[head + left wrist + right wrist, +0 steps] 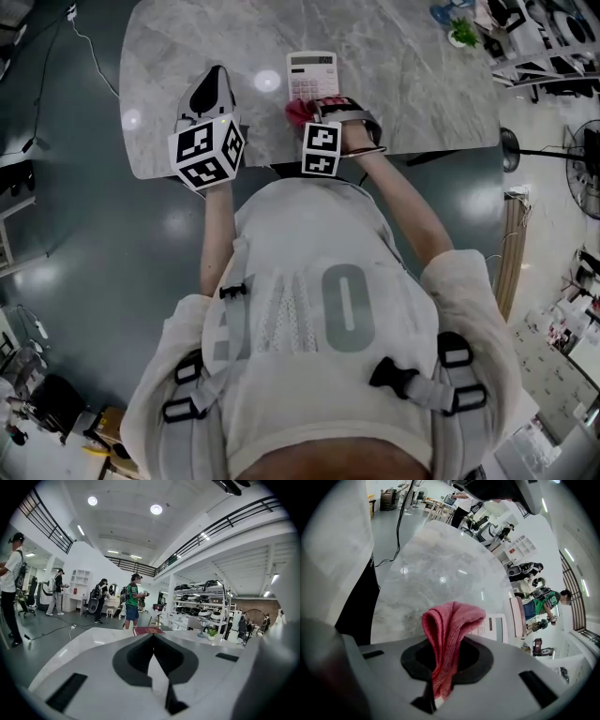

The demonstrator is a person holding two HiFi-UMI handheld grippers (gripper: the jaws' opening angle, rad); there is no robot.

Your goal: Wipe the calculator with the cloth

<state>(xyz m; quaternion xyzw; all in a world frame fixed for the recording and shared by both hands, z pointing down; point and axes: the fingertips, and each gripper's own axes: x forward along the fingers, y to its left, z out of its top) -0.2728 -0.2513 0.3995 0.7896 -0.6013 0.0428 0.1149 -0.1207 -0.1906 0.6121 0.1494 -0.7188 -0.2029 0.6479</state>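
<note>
A white calculator (312,73) lies flat on the marble table (412,84), near its front edge. My right gripper (315,112) points steeply down just in front of the calculator and is shut on a red cloth (297,111). In the right gripper view the cloth (451,625) sticks up folded from between the closed jaws of the gripper (442,670), and the calculator (493,627) shows just to its right. My left gripper (217,75) hovers over the table to the calculator's left. Its jaws (154,644) are shut with nothing between them, pointing nearly level.
A small green plant (463,36) and a blue item (442,14) sit at the table's far right corner. A dark red flat thing (148,630) lies at the table's far end. Several people stand in the hall beyond. Dark floor surrounds the table.
</note>
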